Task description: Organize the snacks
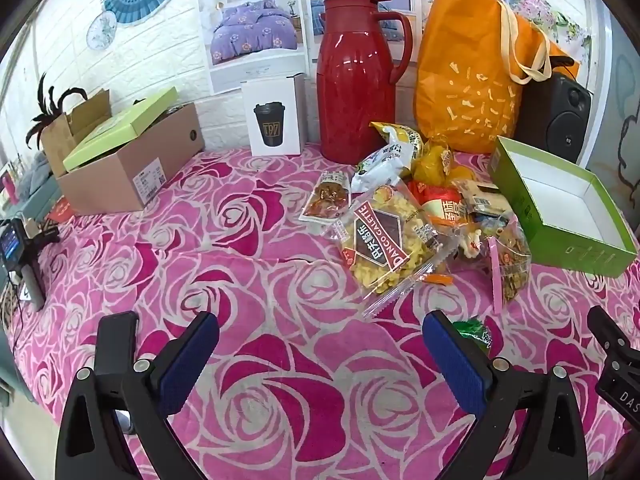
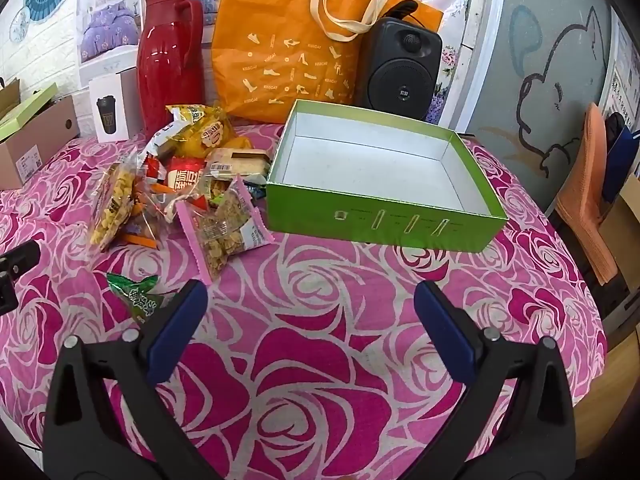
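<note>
Item 1. My left gripper (image 1: 320, 354): one, low centre of the left wrist view, jaws spread wide with nothing between them, hanging over the rose-patterned cloth (image 1: 248, 280).

Item 2. My right gripper (image 2: 310, 320): one, low centre of the right wrist view, jaws likewise wide apart and empty.

Item 3. Green box (image 2: 472, 184): one, open-topped, white inside, nothing in it; centre of the right wrist view, right edge of the left wrist view.

Item 4. Snack pile (image 1: 432, 200): one heap, just left of the green box and touching its side in the right wrist view. I cannot count all the packets, since several overlap. Told apart within it:
- one clear bag of yellow biscuits (image 1: 384, 248), at the near left of the heap;
- one pink-edged packet (image 2: 224, 232), at the near edge;
- one red-and-white packet (image 2: 184, 178), mid-heap;
- one yellow bag (image 2: 208, 132), at the back.

Item 5. Small brown snack packet (image 1: 326, 198): one, at the heap's left edge.

Item 6. Green packet (image 2: 138, 296): one, lying apart from the heap, just beside the left finger of my right gripper.

Item 7. Background, upper part of both views: one red jug (image 1: 354, 80), one orange tote bag (image 1: 468, 68), one black speaker (image 2: 400, 68), one white cup carton (image 1: 274, 118), one cardboard box (image 1: 132, 164) at upper left.
</note>
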The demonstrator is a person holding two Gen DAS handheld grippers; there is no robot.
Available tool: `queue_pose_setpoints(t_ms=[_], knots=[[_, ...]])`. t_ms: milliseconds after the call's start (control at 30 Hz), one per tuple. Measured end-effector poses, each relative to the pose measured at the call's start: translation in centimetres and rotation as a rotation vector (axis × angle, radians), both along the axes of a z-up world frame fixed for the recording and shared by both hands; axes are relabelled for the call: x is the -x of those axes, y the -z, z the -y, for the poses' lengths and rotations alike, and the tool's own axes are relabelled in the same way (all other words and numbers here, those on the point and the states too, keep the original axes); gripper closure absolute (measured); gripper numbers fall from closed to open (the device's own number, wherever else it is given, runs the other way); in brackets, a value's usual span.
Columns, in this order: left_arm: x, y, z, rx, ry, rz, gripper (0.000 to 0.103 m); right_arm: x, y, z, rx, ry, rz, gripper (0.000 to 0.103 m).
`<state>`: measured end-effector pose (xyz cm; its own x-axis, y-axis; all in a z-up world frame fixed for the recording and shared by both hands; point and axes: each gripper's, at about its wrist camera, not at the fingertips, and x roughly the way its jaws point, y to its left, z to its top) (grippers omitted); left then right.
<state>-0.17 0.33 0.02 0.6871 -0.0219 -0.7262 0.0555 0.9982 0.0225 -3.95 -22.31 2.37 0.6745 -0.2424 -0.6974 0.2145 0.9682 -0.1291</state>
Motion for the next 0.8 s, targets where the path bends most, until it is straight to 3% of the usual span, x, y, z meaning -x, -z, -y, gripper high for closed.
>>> queue_pose_setpoints(t_ms=[233, 800], knots=[[-0.6, 0.3, 0.4, -0.022, 0.006, -0.015, 0.000, -0.2, 2.0, -0.5, -0.011, -0.013, -0.004, 0.000], [-1.0, 0.9, 0.2, -0.026, -0.007, -0.029, 0.000, -1.4, 1.7, -1.4, -0.016, -0.052, -0.042, 0.000]])
